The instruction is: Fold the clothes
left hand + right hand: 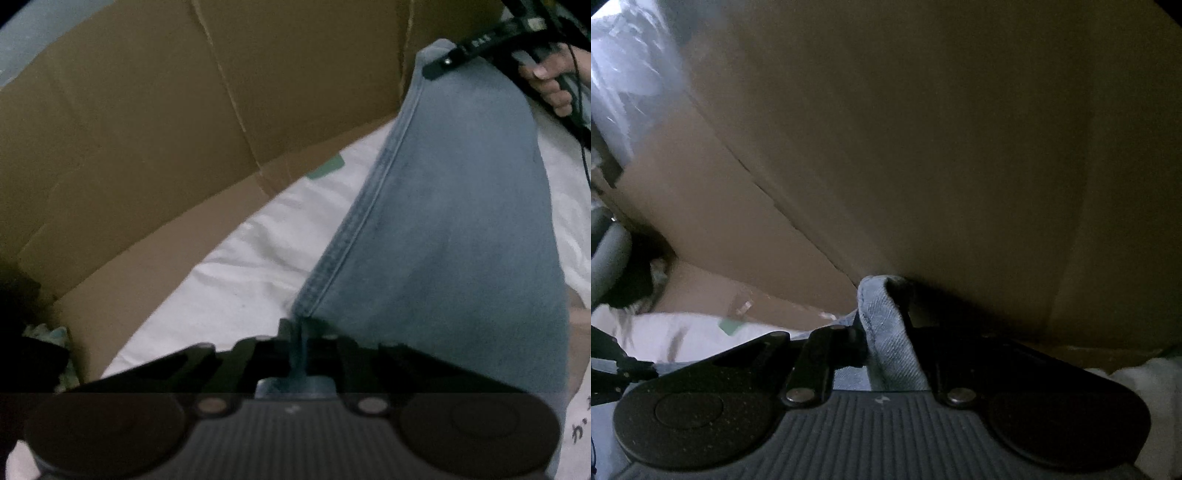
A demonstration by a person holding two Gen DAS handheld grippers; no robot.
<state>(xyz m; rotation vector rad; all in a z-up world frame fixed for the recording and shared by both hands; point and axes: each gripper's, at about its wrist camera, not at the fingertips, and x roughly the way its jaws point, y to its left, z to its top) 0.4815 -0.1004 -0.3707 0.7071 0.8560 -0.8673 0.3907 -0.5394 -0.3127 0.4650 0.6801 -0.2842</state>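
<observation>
The left gripper (301,332) is pinched tight on a thin corner of the blue denim garment (443,229), its dark fingers meeting at the cloth with hardly any gap between them. From that pinch the denim rises and widens away from the camera, a stitched seam running up its left edge, and it hangs stretched over a white sheet (236,280) that covers the surface below. Some dark lettering shows on the white cloth at the lower right edge of that view, too cut off to read. At the far top corner of the denim the right gripper (437,66) clamps the cloth, and the person's hand (550,79) is wrapped around its handle, with a thin black cable trailing down past it.

In the right wrist view, the right gripper (886,332) holds a thick rolled fold of the same denim garment (890,339) between its fingers; the fold stands up as a hump between them, so they sit a little apart around the bunched fabric. Beyond both grippers a large brown cardboard box (147,129) stands with its flaps open, against the far edge of the white sheet. A small green patch (327,168) lies on the sheet next to the cardboard. Crumpled clear plastic (624,74) shows at the upper left of the right wrist view.
</observation>
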